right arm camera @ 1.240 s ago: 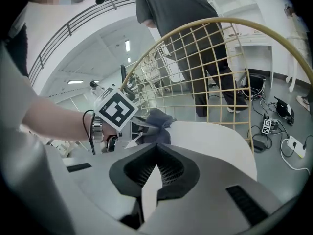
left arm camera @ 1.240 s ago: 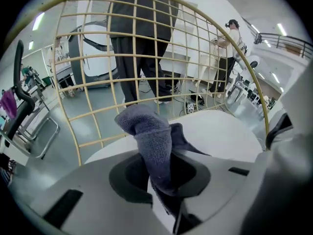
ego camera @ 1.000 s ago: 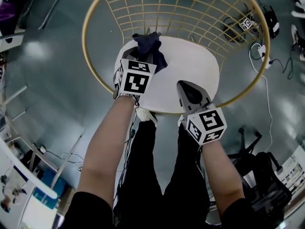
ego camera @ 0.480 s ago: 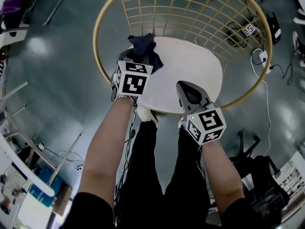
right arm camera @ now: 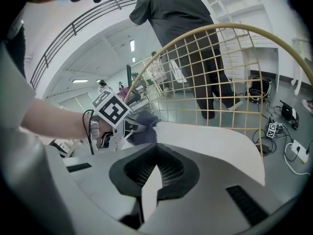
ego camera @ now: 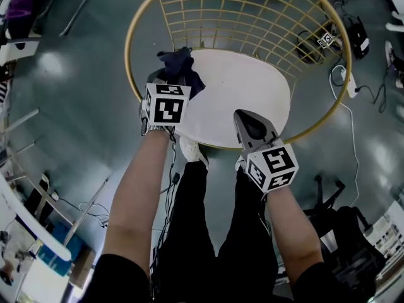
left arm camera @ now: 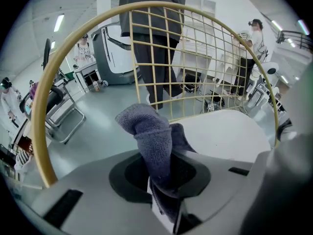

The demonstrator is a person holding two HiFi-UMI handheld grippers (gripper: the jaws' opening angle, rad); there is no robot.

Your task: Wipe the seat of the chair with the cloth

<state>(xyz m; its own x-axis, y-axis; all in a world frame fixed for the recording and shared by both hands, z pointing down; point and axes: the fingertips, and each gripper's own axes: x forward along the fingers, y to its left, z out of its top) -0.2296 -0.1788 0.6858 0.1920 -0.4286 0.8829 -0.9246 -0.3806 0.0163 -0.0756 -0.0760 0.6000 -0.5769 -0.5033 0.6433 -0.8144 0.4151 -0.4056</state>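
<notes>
I could read no words, numbers or brand names. The only print I saw was black-and-white square code markers [ego camera: 165, 109]: on the cube of the left gripper [left arm camera: 164, 190], on that of the right gripper [right arm camera: 149, 182], and on one small floor tag [ego camera: 326, 40] beyond the chair [ego camera: 246, 93].

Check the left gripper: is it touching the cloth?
Touching. The left gripper view shows the left gripper shut on the cloth, which is pinched between its jaws and sticks up past them.
</notes>
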